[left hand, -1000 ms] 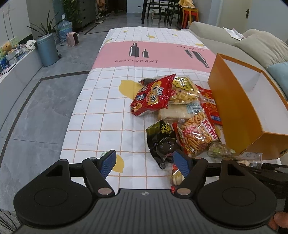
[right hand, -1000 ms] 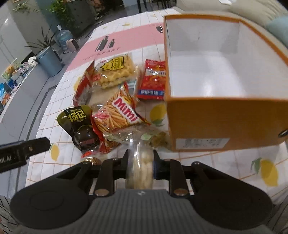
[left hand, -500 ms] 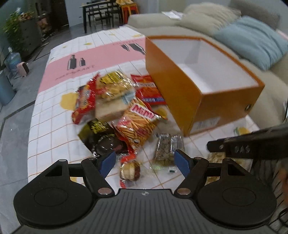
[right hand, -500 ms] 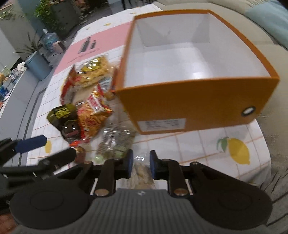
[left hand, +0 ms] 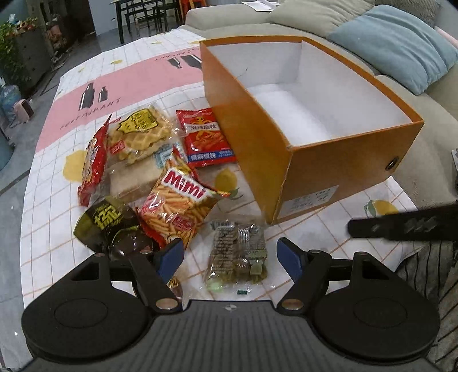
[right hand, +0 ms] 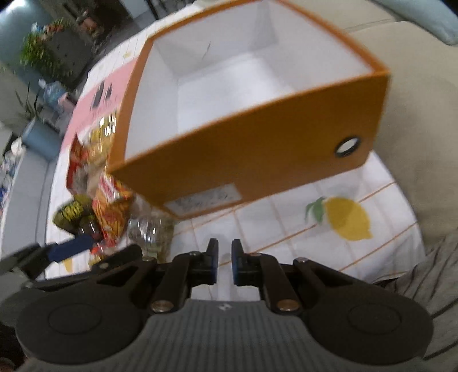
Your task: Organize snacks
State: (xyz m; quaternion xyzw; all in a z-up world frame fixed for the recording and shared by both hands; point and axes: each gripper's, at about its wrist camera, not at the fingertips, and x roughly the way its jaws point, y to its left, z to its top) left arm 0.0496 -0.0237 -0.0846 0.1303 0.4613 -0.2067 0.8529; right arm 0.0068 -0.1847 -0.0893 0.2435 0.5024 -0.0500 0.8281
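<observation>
An empty orange box with a white inside stands on the table's right side; it also shows in the right wrist view. A heap of snack packs lies left of it: a Mimi stick bag, a waffle pack, a red chilli pack, a dark green bag. My left gripper is open just above a clear pack of small snacks. My right gripper is nearly shut, with a narrow gap; nothing shows between its pads. It hovers before the box's front wall.
The table wears a white checked cloth with lemons and a pink band. A beige sofa with a blue cushion runs along the right. Grey floor lies to the left. The right gripper's arm crosses the left wrist view.
The right gripper held a pale snack pack one second ago; none shows between its pads now. It rose toward the box. The left gripper swung right to over the clear pack.
</observation>
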